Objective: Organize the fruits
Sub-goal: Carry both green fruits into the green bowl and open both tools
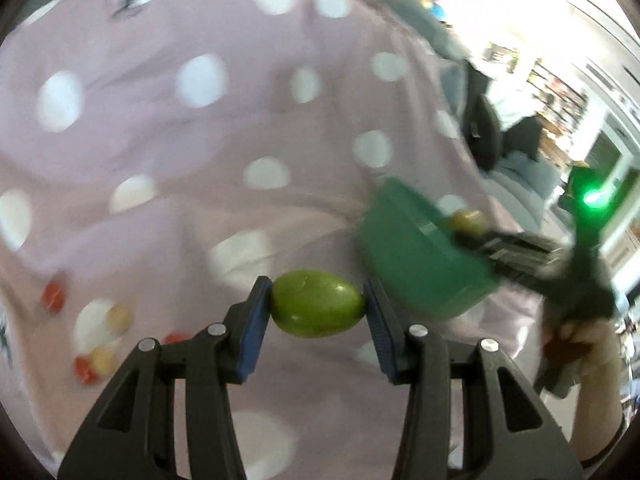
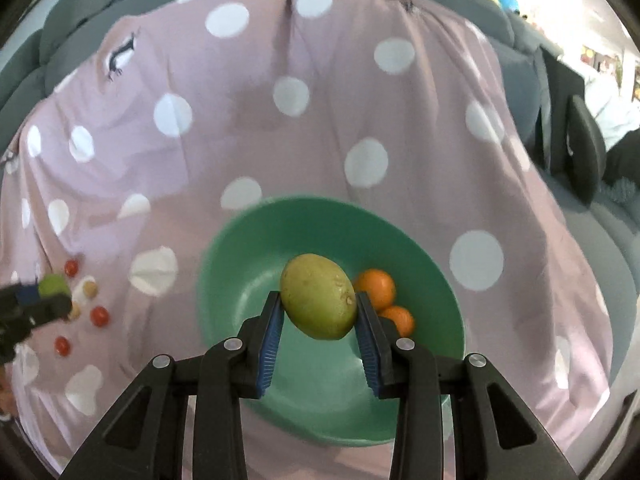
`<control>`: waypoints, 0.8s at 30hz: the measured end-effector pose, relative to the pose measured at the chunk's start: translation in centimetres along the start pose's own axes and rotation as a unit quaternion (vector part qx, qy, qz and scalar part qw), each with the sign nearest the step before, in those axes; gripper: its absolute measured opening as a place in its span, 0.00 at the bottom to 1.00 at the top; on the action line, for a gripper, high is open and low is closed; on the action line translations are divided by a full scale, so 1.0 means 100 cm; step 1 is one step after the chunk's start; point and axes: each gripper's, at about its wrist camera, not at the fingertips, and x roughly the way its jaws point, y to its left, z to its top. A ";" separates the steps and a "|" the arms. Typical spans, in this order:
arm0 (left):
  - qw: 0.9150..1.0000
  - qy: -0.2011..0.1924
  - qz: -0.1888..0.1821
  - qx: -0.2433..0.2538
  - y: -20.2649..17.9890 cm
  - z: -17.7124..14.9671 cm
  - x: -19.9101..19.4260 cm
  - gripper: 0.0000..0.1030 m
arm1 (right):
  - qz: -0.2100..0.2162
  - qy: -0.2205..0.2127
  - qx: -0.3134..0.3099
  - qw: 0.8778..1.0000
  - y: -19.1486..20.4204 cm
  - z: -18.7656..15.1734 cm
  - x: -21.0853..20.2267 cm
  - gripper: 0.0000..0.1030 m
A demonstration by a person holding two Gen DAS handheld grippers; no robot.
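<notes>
Right gripper [image 2: 318, 312] clamps the yellow-green mango [image 2: 318, 298] across its middle, above the green bowl [image 2: 248, 264] holding two oranges [image 2: 376, 288]. Left gripper [image 1: 318, 312] pinches the green mango [image 1: 318, 304] end-to-end. Smooth, firm, rounded skins likely slip; mid-body grips appear safest. Beyond, small fruits [image 2: 94, 312] lie scattered on the dotted cloth [image 2: 320, 132].

Both views are shot close, along the fingers, angled down at the spotted cloth [image 2: 320, 100]. The green bowl [image 1: 420, 256] is shared: seen off right from the left wrist, dead centre from the right.

Two oranges [image 2: 380, 298] in the bowl [image 2: 240, 280], small fruits [image 2: 86, 312] scattered left on the cloth [image 2: 320, 120].
</notes>
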 end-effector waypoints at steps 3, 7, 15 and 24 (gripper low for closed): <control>1.000 -0.003 -0.015 0.024 -0.028 0.017 0.016 0.45 | 0.030 0.030 -0.023 0.999 -0.001 0.001 0.015 0.36; 0.999 -0.004 -0.023 0.034 -0.045 0.032 0.033 0.45 | 0.089 0.087 -0.084 0.989 0.020 0.007 0.042 0.36; 1.000 0.011 -0.007 0.004 -0.017 0.023 0.036 0.45 | 0.213 0.127 -0.095 0.964 0.069 -0.008 0.061 0.36; 1.000 0.015 0.005 -0.003 0.002 0.018 0.025 0.45 | 0.199 0.142 -0.080 0.966 0.097 -0.019 0.064 0.36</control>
